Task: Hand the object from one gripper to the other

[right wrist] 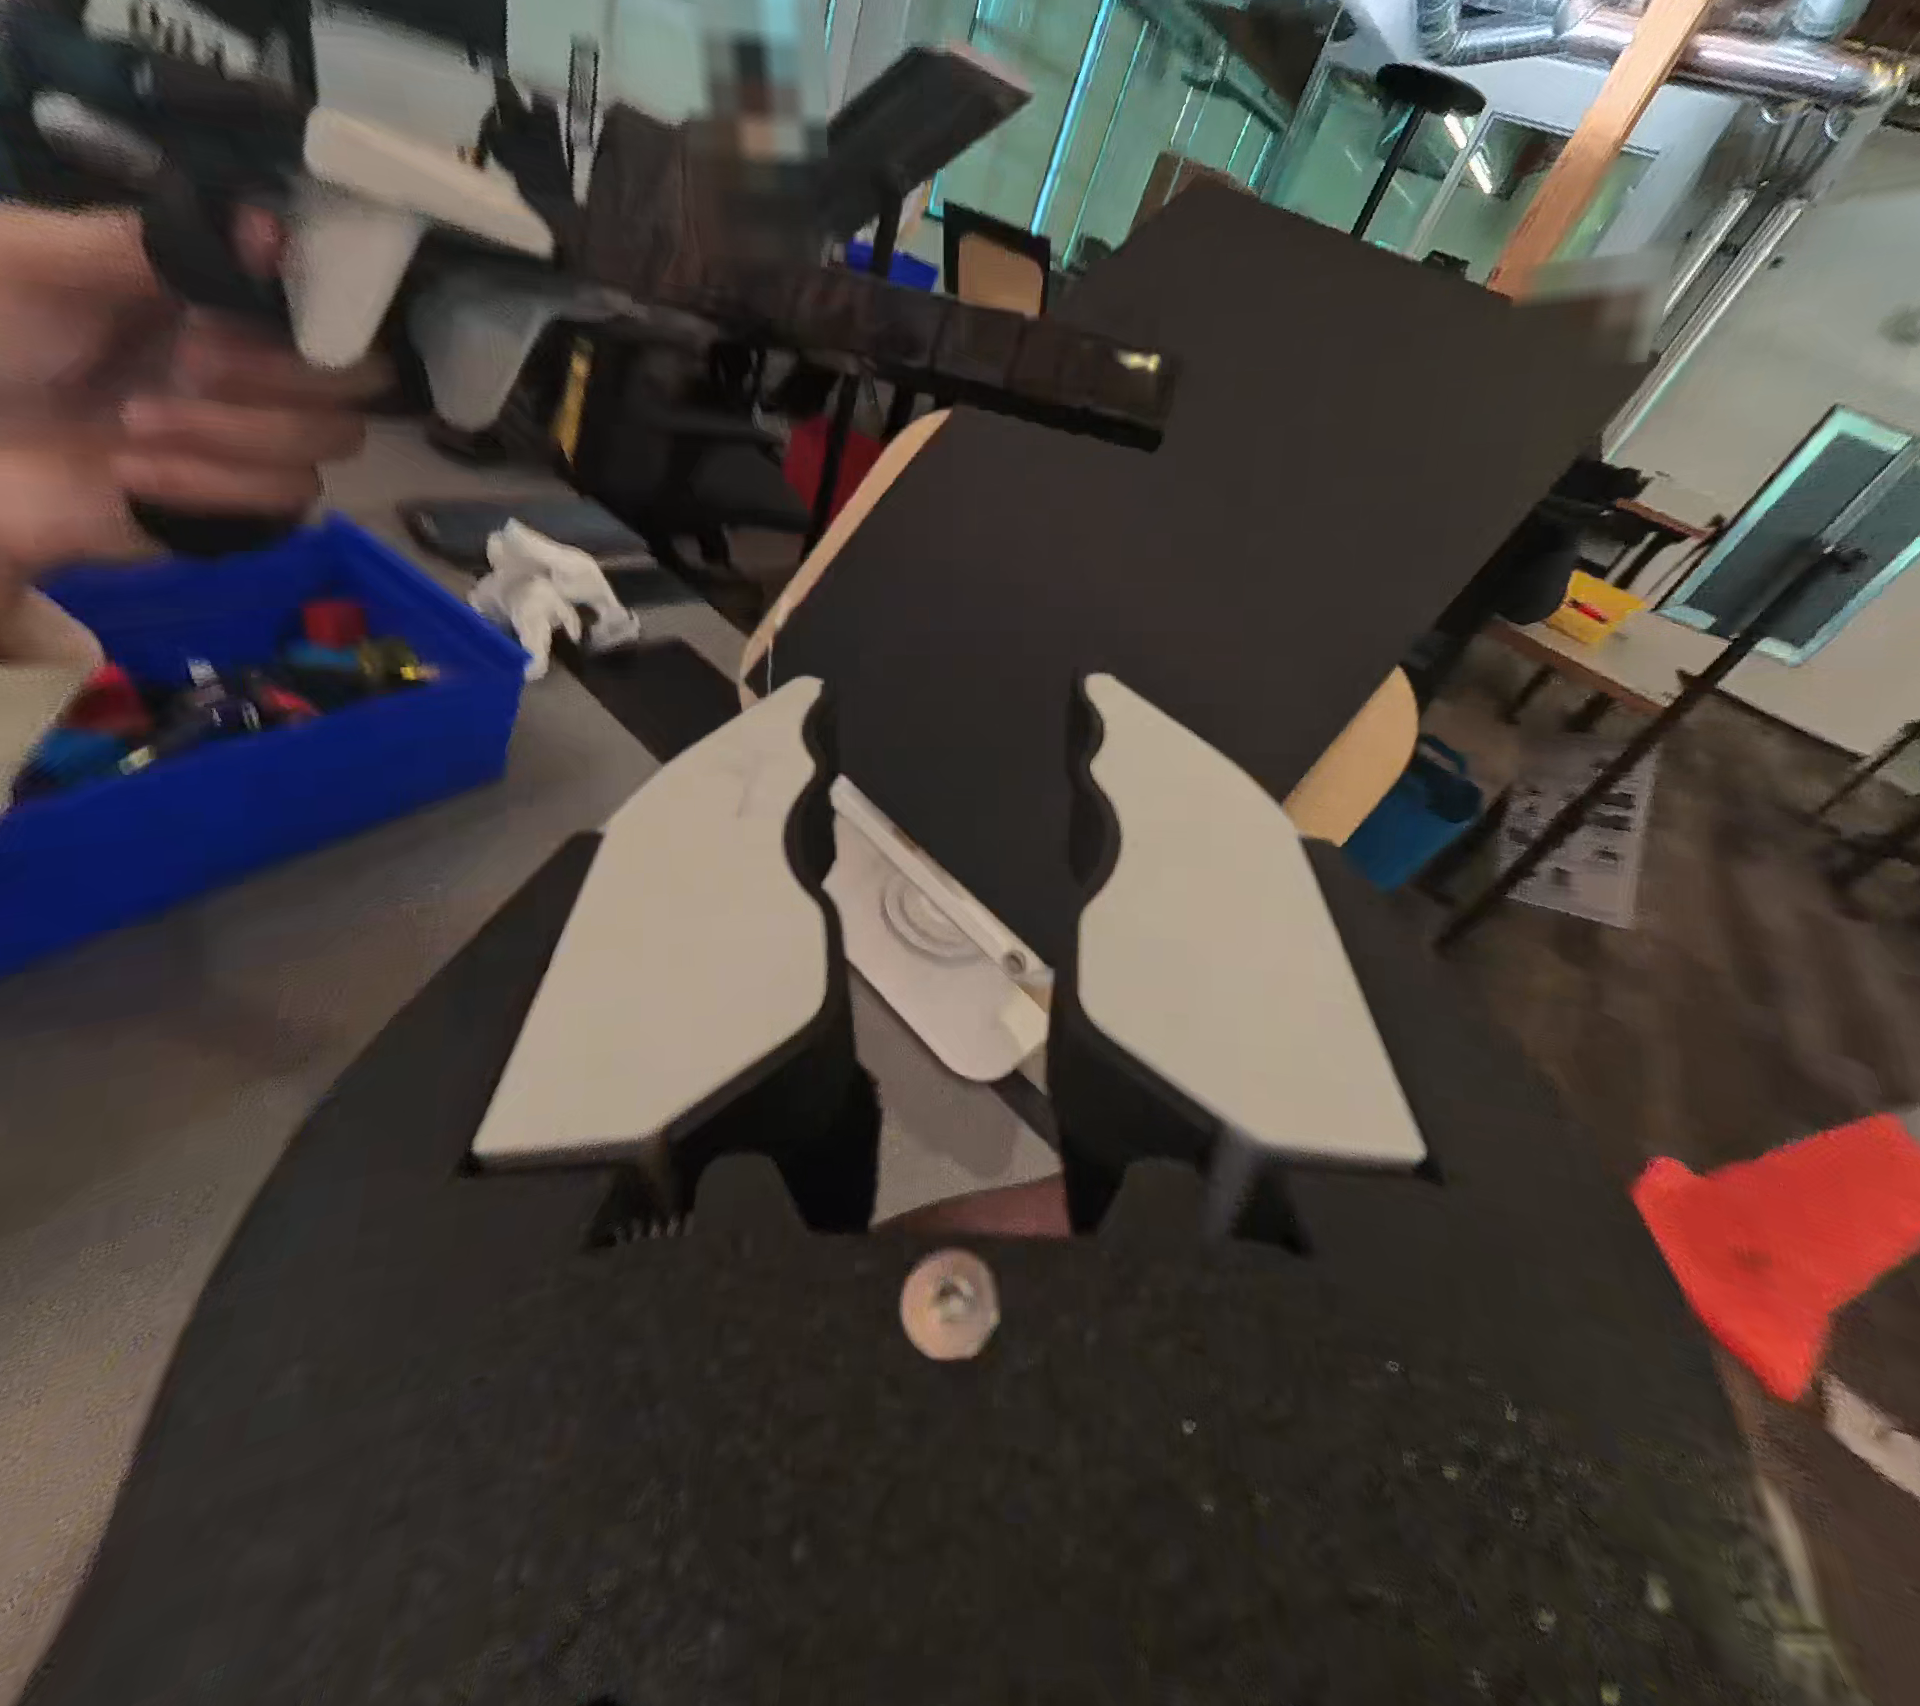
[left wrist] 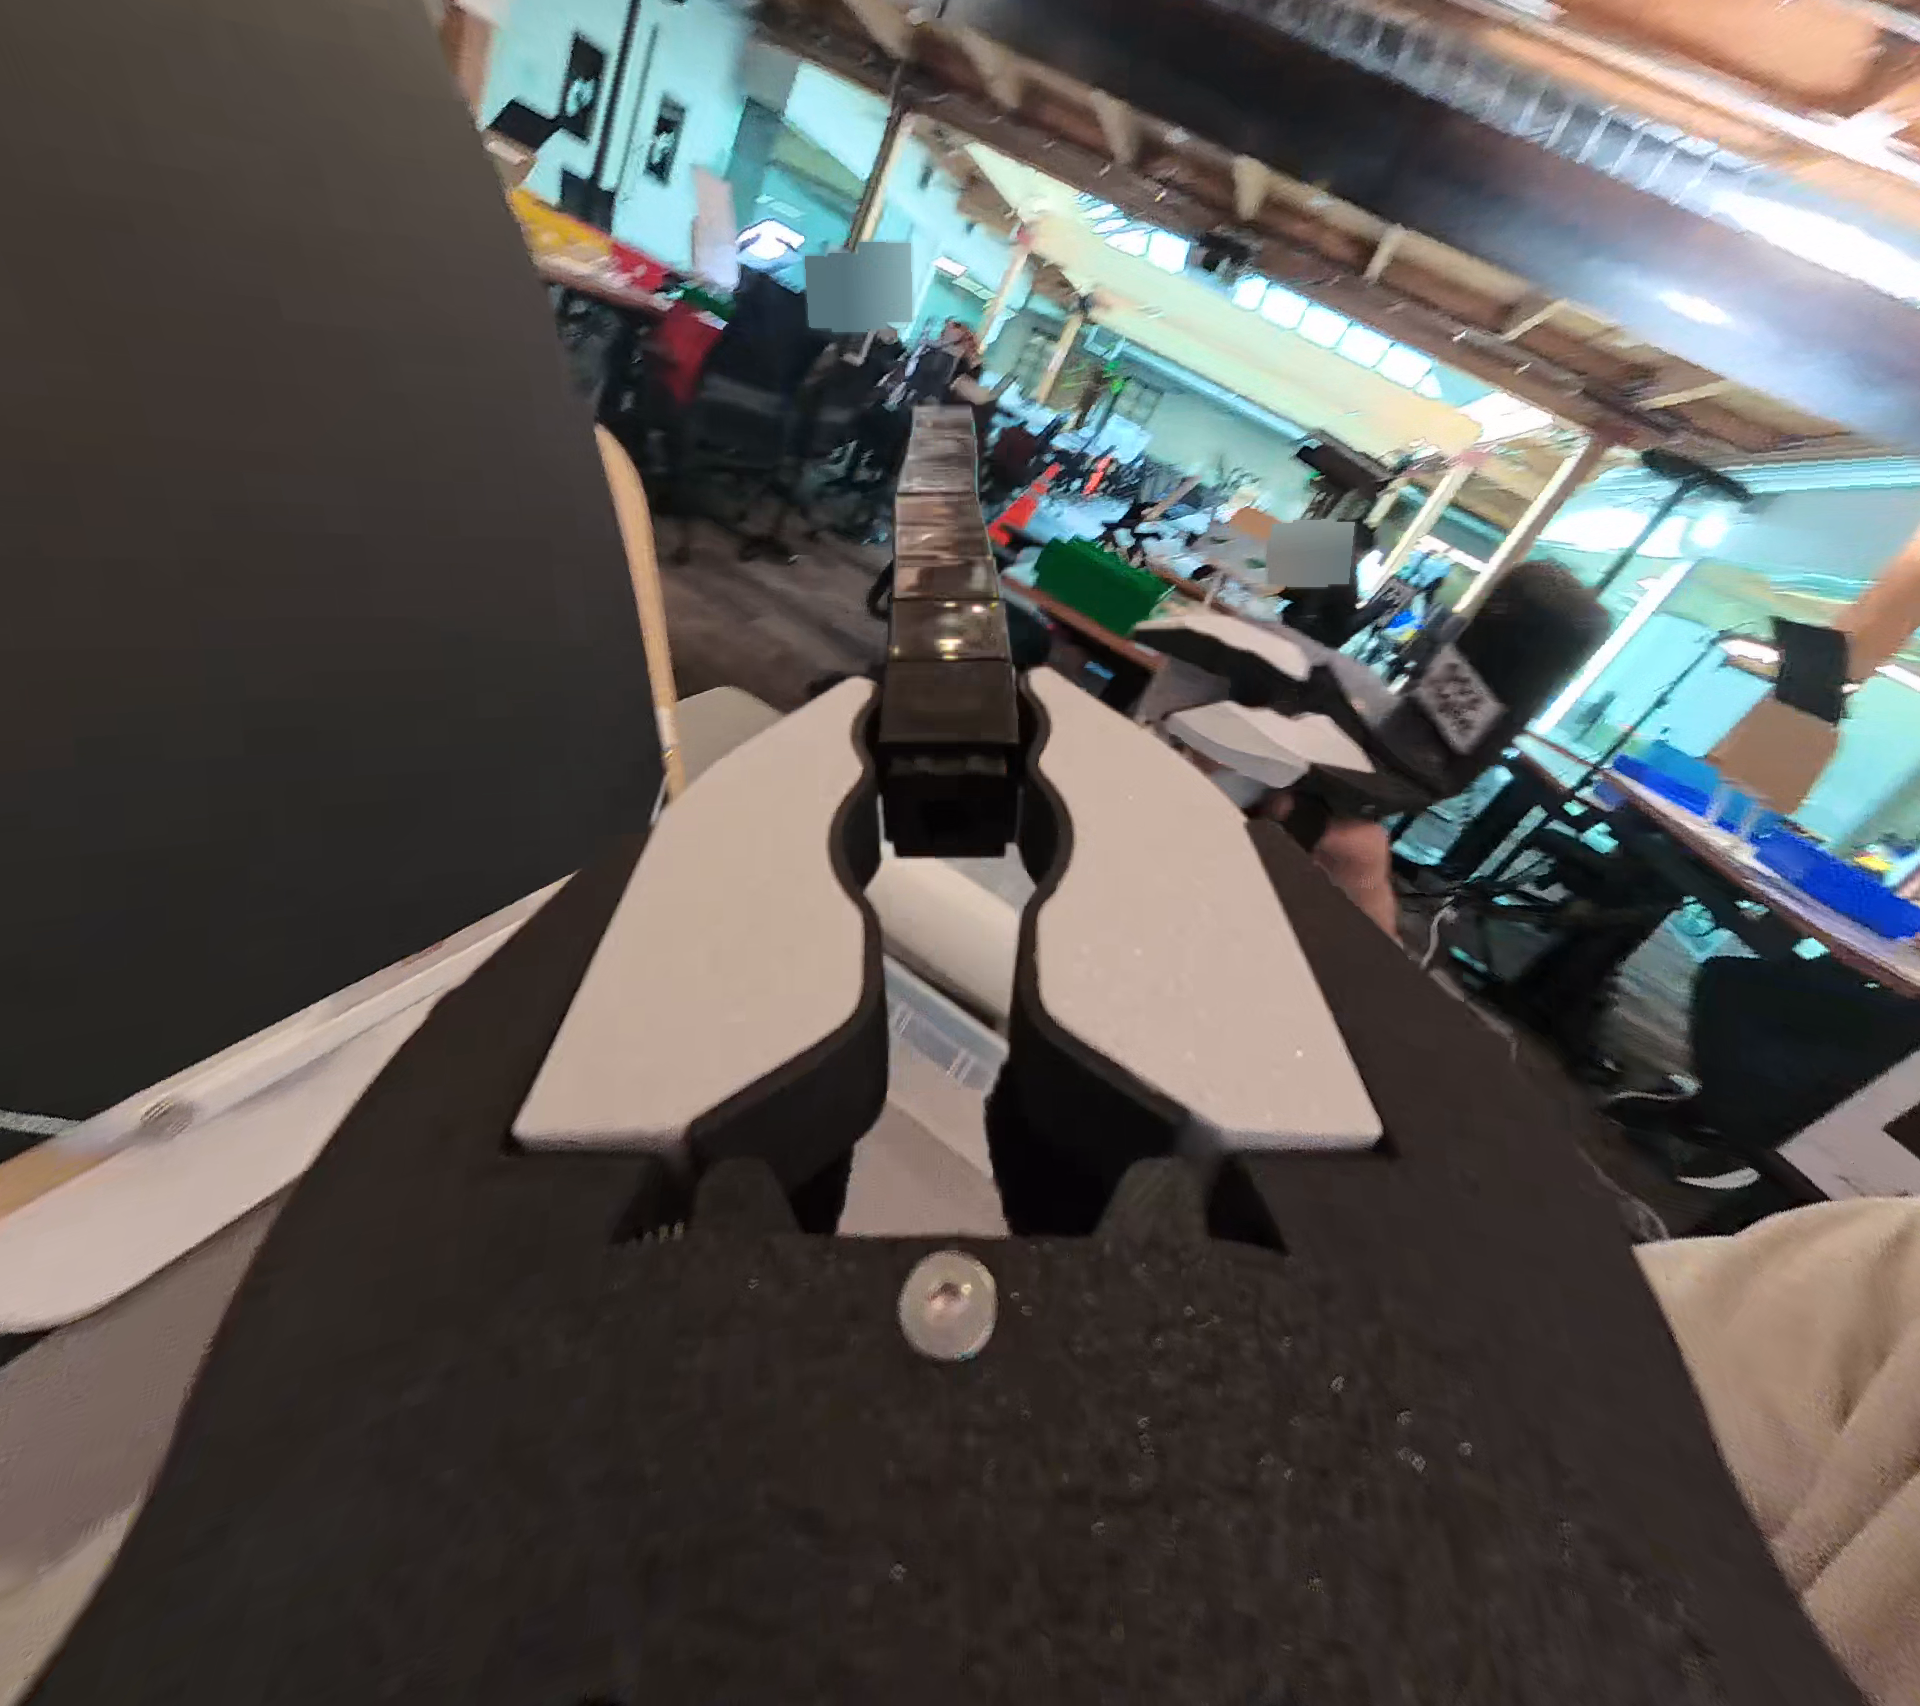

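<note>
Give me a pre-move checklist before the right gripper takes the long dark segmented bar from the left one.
1. Left gripper clamped on the long dark segmented bar: ok, held at its near end.
2. Right gripper open to receive: ok, nothing between its fingers.
3. Bar's free end reachable: ok, it sticks out unobstructed.
4. Right gripper lined up with the bar: not ok, the bar sits above and left of its fingertips.
5. Views sharp enough to judge the gap: not ok, motion blur.

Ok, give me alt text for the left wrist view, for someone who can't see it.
The left claw is shut on one end of a long dark segmented bar that points straight away from the camera. The right claw sits just to its right, with a blurred workshop behind.
</note>
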Available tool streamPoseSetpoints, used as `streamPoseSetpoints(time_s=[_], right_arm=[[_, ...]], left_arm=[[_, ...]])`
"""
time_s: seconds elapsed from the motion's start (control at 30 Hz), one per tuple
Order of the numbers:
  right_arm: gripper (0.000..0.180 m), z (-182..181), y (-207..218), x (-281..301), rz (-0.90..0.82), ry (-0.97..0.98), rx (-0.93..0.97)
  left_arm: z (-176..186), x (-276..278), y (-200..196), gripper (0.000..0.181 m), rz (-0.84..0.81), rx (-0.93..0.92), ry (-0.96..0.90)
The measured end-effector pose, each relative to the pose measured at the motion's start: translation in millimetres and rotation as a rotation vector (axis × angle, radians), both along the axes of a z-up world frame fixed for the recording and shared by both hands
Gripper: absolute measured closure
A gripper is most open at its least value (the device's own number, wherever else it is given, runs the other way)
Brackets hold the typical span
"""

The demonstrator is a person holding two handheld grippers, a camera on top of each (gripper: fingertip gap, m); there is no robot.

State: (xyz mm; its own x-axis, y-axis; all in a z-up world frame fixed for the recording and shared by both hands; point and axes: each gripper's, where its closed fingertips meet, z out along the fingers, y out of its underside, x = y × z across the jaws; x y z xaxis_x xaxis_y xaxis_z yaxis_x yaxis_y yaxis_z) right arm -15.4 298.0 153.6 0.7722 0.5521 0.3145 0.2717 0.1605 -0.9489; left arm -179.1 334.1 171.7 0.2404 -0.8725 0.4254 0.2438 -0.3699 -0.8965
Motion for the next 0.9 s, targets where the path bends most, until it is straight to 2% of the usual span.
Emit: streamPoseSetpoints(time_s=[0.03,0.17,0.23,0.37,0.4,0.5,0.8,0.9], right_arm=[[0.145,-2.6,-3.7,-7.1,0.004,-0.049,0.007],[0.142,-12.3,-5.1,-54.4,0.051,-0.219,0.061],[0.134,-25.5,5.0,-72.1,0.008,-0.345,0.08],[0.131,-46.0,22.6,-92.2,-0.096,-0.569,0.178],[0.134,-50.0,23.6,-97.4,-0.098,-0.603,0.196],[0.156,-61.2,26.0,-108.9,-0.09,-0.691,0.21],[0.158,-57.5,27.7,-111.1,-0.203,-0.929,0.323],[0.158,-60.1,28.8,-111.1,-0.211,-0.955,0.324]], left_arm=[[-4.1,-1.1,0.8,0.159,0.016,-0.009,0.036],[-24.9,5.0,-2.1,0.159,0.06,-0.042,0.215],[-34.1,12.4,-8.7,0.159,0.044,-0.049,0.293],[-50.7,28.6,-23.9,0.159,-0.022,-0.038,0.422],[-54.4,32.4,-27.0,0.159,-0.038,-0.036,0.448],[-64.7,41.5,-33.6,0.159,-0.066,-0.017,0.522],[-79.6,33.0,-36.8,0.159,-0.062,0.022,0.637],[-83.0,33.0,-35.2,0.159,-0.065,0.019,0.649]])
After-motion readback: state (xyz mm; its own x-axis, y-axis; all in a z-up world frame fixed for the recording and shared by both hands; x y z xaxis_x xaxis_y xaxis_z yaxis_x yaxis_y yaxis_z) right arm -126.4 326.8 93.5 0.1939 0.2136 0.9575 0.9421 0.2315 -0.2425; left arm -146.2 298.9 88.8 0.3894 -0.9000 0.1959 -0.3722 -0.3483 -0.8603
